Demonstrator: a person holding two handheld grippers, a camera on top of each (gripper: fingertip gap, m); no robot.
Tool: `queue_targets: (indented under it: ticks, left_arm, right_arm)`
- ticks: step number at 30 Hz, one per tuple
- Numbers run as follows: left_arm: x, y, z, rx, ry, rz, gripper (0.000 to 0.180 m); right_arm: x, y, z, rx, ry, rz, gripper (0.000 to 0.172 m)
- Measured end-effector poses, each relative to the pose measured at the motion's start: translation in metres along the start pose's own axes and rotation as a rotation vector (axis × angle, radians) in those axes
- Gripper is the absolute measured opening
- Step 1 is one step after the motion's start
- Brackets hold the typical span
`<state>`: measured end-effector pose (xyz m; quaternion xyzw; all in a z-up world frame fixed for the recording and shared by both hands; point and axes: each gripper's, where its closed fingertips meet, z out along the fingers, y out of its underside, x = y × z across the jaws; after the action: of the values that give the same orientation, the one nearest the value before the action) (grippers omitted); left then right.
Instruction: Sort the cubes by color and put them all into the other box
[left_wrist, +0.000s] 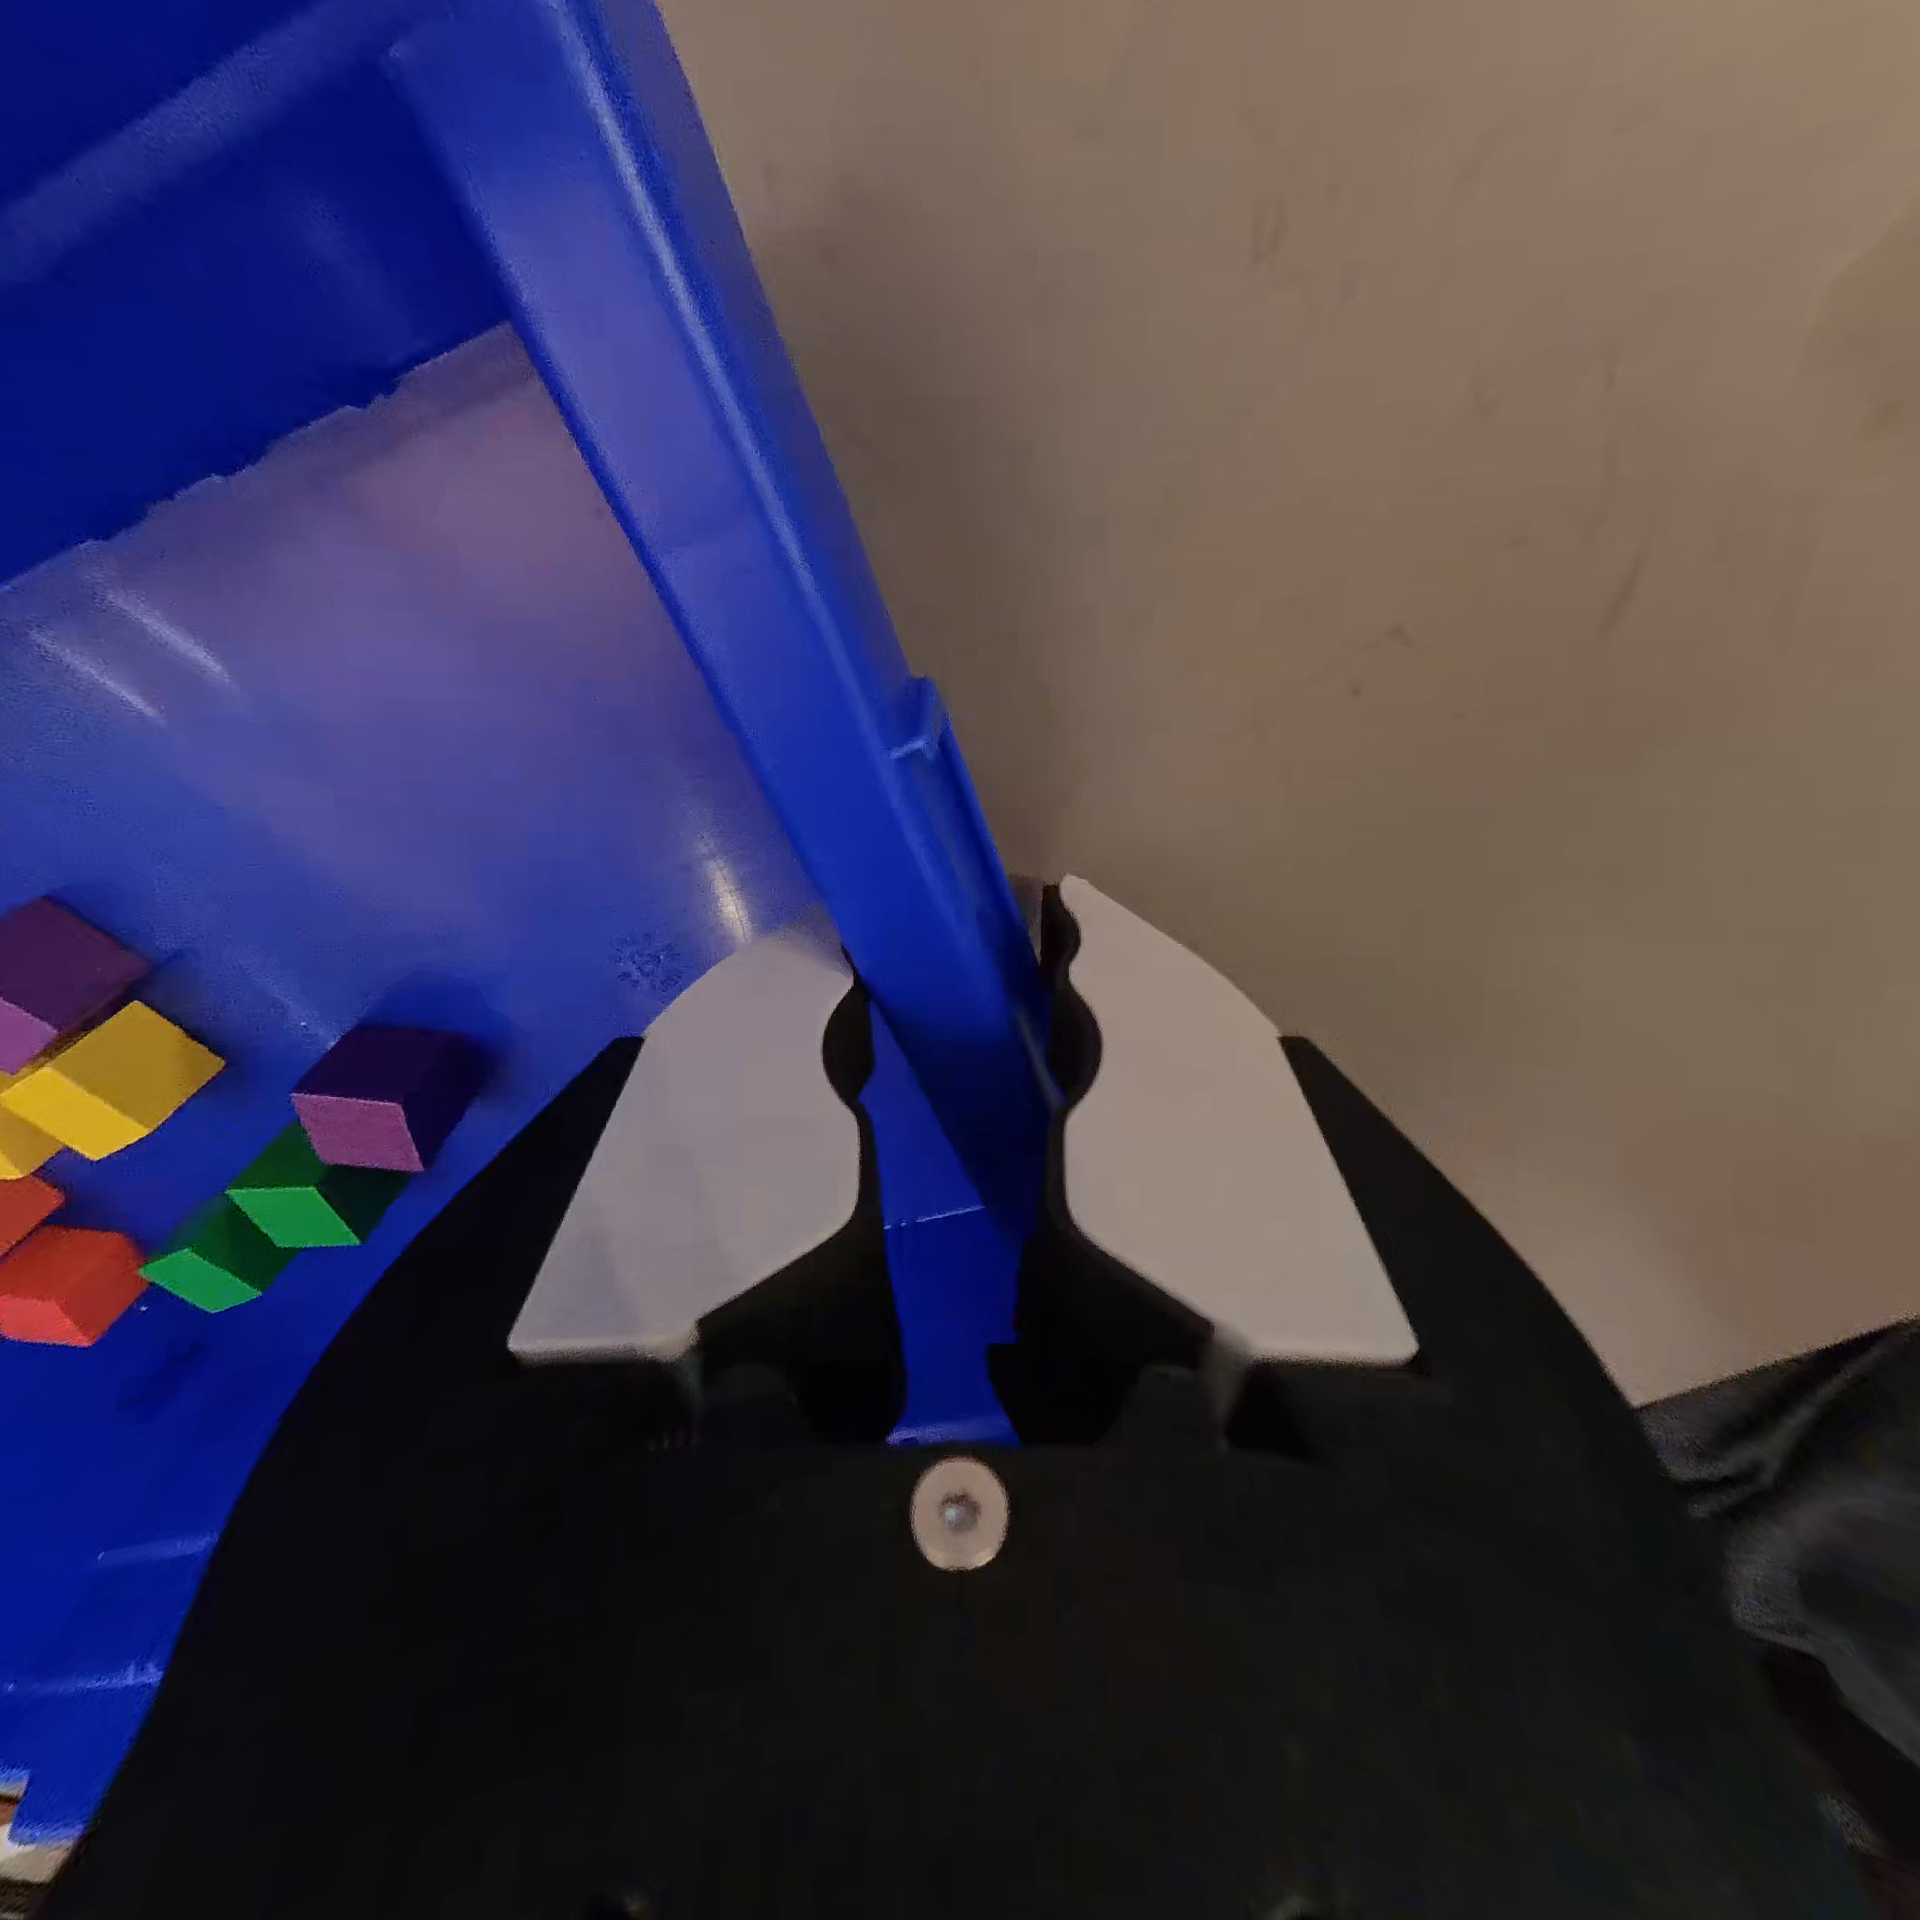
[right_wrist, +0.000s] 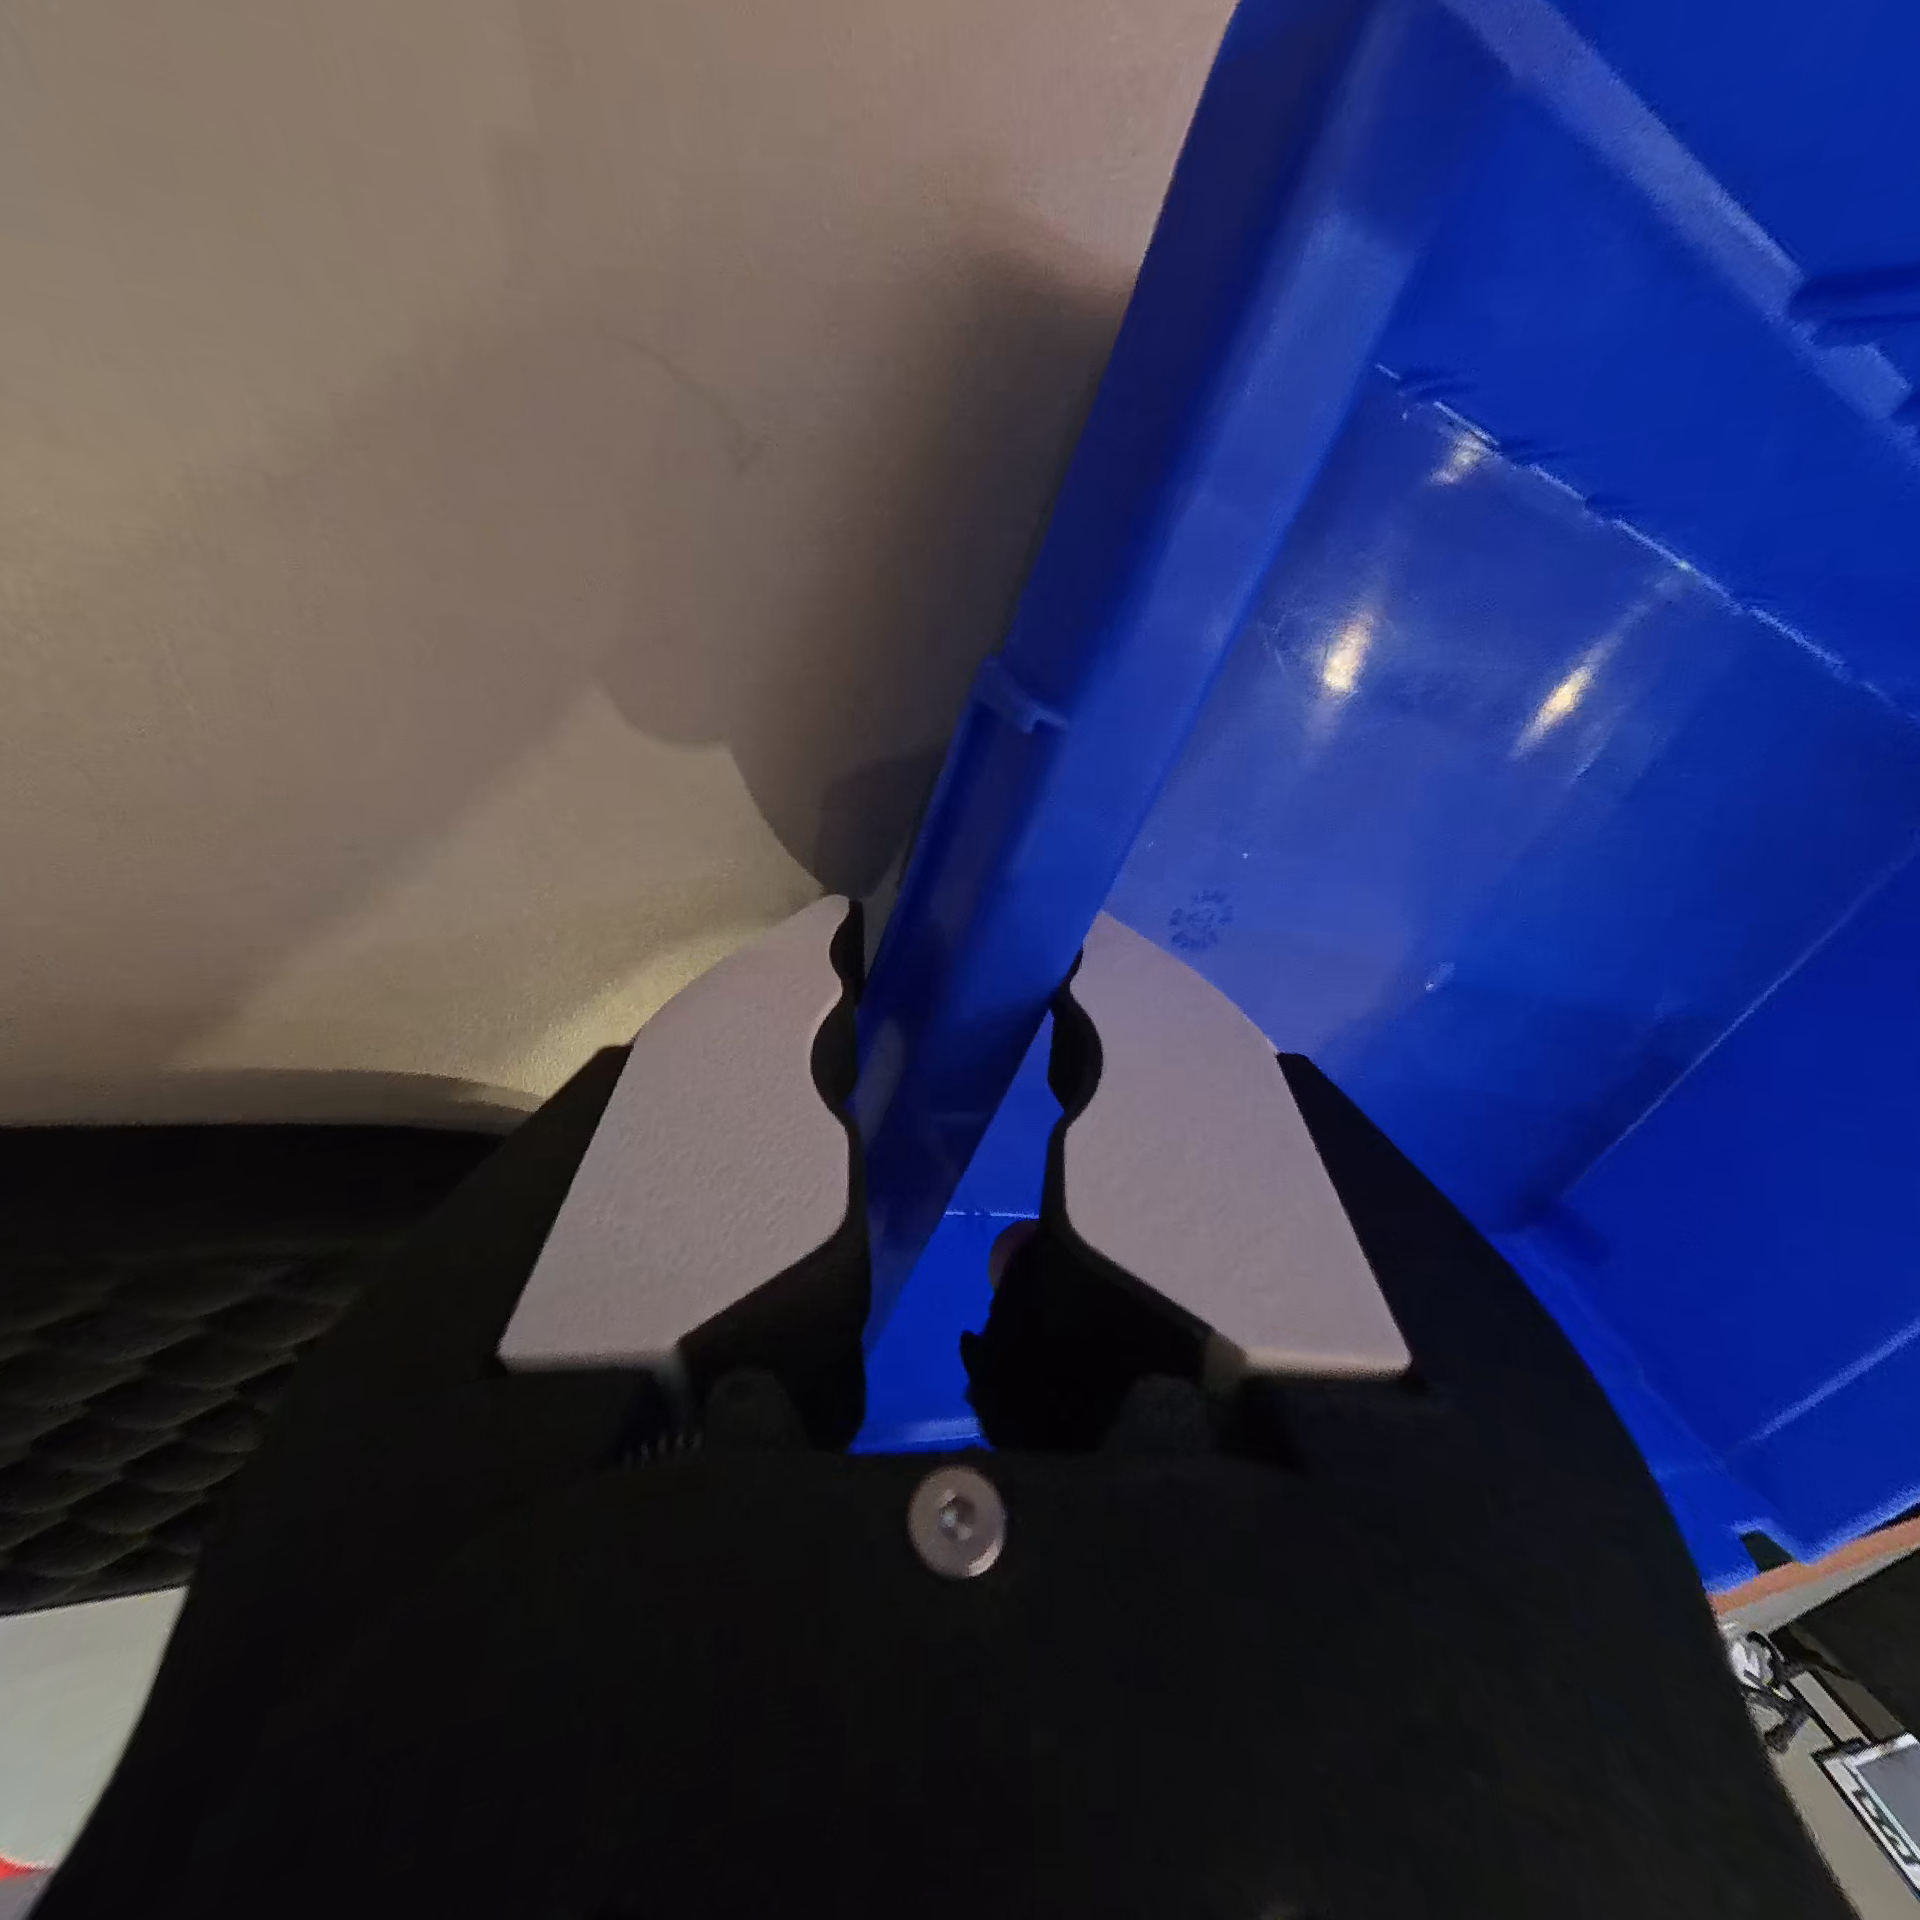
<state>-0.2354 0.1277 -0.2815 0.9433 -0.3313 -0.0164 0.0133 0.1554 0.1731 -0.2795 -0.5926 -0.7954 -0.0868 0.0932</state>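
A small round moulded mark (left_wrist: 646, 958) is embossed on the floor of the blue box (left_wrist: 343, 665); its characters are too faint to make out. The same mark (right_wrist: 1200, 920) appears in the right wrist view.

The left hand-held gripper (left_wrist: 951, 997) straddles one side wall of the box, one pale finger (left_wrist: 727, 1122) inside and the other outside, both against the wall. The right hand-held gripper (right_wrist: 956, 997) is clamped likewise on a box wall (right_wrist: 1039, 831), its outer finger (right_wrist: 717, 1122) over the beige table (right_wrist: 364, 468).

Inside the box, towards the left edge of the left wrist view, lie two purple cubes (left_wrist: 379, 1107), yellow cubes (left_wrist: 109, 1081), two green cubes (left_wrist: 260, 1221) and red cubes (left_wrist: 62, 1278), clustered and touching, well apart from the fingers.

Both grippers point along the walls, tilted.
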Motion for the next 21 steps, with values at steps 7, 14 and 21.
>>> queue_targets:
  ticks: [7,14,21]
  left_arm:
    - [0.000,0.017,0.000,-0.064,-0.002,0.208,0.030]
    - [-0.037,0.059,0.002,-0.207,-0.090,0.392,0.023]
    - [-0.063,0.066,0.003,-0.205,-0.107,0.451,0.024]
  right_arm:
    - [0.009,0.032,0.003,-0.063,0.044,-0.019,0.029]
    - [0.015,0.068,0.005,-0.140,0.061,-0.010,0.027]
    - [0.022,0.103,0.008,-0.190,0.078,0.083,0.027]
